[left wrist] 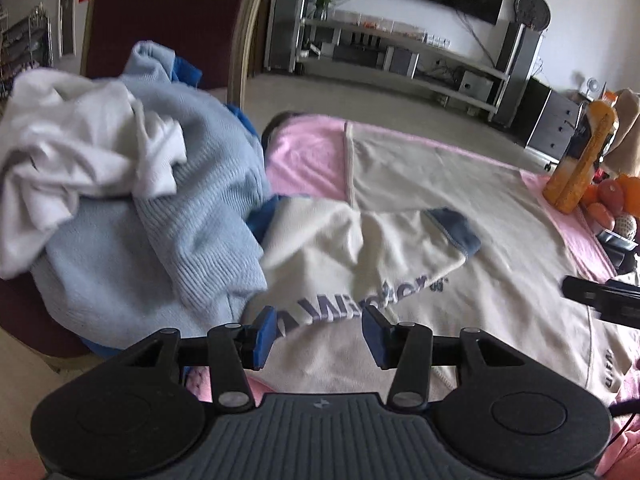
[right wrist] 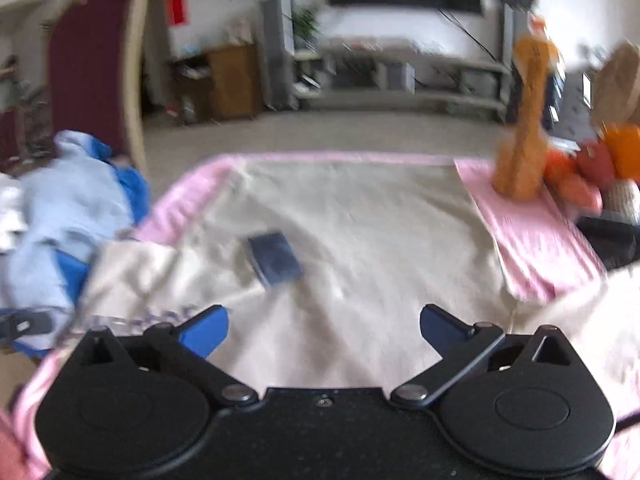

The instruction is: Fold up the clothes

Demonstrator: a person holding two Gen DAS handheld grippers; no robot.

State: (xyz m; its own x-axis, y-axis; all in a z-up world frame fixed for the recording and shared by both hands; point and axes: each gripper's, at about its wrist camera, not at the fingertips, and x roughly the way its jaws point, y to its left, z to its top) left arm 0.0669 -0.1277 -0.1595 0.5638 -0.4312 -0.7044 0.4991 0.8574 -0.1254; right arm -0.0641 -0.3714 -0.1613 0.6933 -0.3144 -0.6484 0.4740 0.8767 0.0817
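At far left a heap of clothes sits on a maroon chair [left wrist: 168, 8] with a pale curved frame: a crumpled white garment [left wrist: 76, 152] on top of a ribbed pale-blue knit [left wrist: 192, 216], with bright blue fabric [left wrist: 256, 220] peeking out beneath. Right of it, a cream sweatshirt [left wrist: 460, 220] lies spread flat on the pink-covered desk [left wrist: 304, 152], soft and lightly creased, with purple lettering on the chest and one sleeve folded across it, ending in a dark blue cuff [left wrist: 456, 228]. The left gripper [left wrist: 320, 334] hovers over the near hem, jaws partly apart with nothing between the blue pads. The right gripper [right wrist: 324, 330] hangs over the sweatshirt's middle, jaws spread wide and empty. At far right stand a tall orange plush figure [left wrist: 580, 160] and round orange fruit [left wrist: 612, 196]
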